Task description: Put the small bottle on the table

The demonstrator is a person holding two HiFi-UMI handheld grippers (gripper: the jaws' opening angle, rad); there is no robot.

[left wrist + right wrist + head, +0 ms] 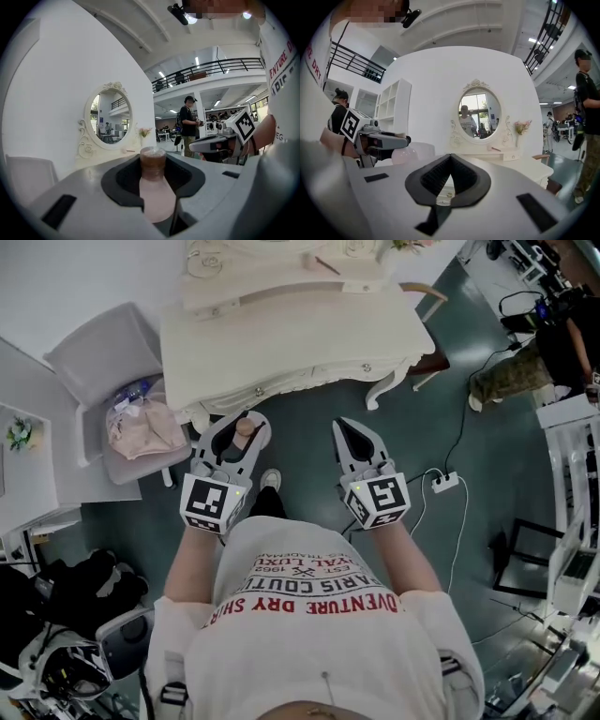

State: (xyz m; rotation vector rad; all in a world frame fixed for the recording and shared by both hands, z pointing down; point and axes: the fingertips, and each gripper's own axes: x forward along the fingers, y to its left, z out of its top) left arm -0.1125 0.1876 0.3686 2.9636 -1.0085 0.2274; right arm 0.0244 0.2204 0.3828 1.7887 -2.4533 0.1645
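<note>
A small pale pink bottle (244, 433) with a brown cap (153, 161) stands upright between the jaws of my left gripper (246, 420), which is shut on its body. The gripper holds it in the air in front of the white dressing table (300, 343), just short of the table's front edge and above the floor. My right gripper (350, 430) hovers beside it to the right, level with it. Its dark pads (440, 176) meet at the tips with nothing between them. In the right gripper view the table top (520, 164) lies straight ahead under an oval mirror (478, 110).
A grey chair (98, 357) holding a plastic bag (141, 423) stands left of the table. A white power strip (445, 483) and its cable lie on the floor at the right. A person (525, 367) stands further right beside white shelving (572, 493).
</note>
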